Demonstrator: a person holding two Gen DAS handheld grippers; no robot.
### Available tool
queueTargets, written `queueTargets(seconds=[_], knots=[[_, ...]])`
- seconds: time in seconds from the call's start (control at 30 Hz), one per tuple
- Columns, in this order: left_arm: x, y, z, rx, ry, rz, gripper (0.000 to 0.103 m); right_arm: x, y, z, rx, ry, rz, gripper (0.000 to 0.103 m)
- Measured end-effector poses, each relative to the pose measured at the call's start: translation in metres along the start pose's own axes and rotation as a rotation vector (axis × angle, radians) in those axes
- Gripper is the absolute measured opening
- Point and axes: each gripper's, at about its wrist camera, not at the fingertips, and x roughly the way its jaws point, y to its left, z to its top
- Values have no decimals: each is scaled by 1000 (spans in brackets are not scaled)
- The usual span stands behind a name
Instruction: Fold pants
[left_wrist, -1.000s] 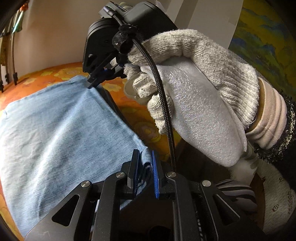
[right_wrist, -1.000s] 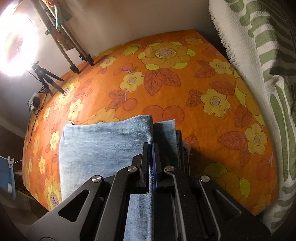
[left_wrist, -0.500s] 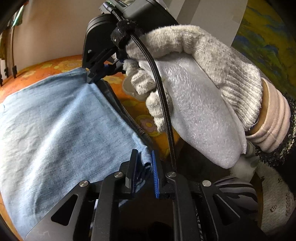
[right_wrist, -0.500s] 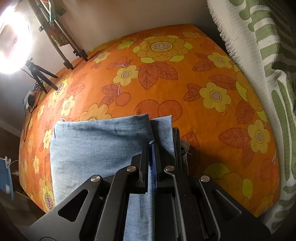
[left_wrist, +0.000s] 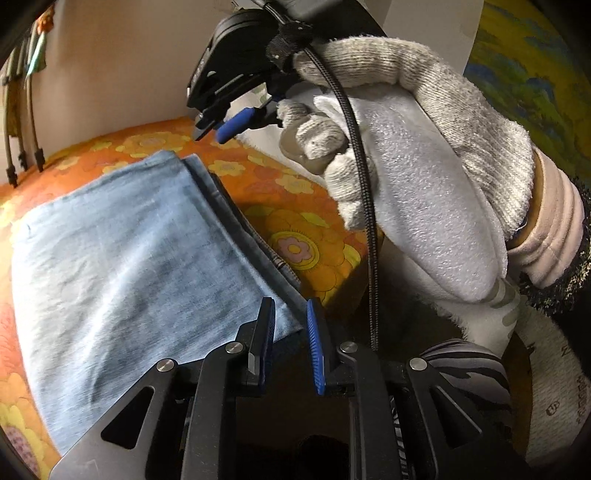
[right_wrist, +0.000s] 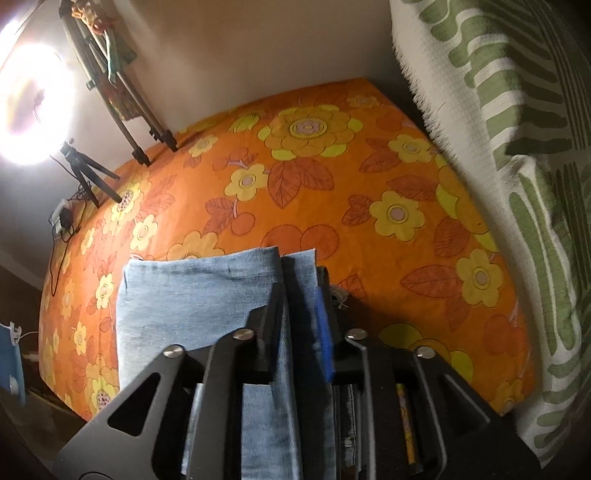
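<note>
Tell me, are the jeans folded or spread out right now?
Folded. The jeans lie as a compact rectangle on the orange bedspread, with stacked layer edges showing along one side.

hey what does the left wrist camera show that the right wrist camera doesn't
Only the left wrist view shows the right gripper from outside, open and lifted off the cloth, in a gloved right hand. Only the right wrist view shows the ring light, tripods and green-patterned blanket. Both show the folded jeans on the orange floral sheet.
</note>
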Motion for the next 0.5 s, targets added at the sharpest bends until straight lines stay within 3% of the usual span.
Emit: queueTargets(seconds=[0.2, 0.3, 0.4, 0.5], knots=[[-11, -3, 0, 16, -14, 21, 17, -20, 5, -3, -29, -23, 6, 22], [-18, -3, -1, 26, -17, 37, 25, -27, 6, -6, -32, -31, 17, 23], [-31, 2, -2, 24, -20, 49, 29, -36, 9, -12, -53, -42, 35, 46], [-51, 28, 0, -32, -36, 78, 49, -43, 15, -20, -122, -53, 40, 55]])
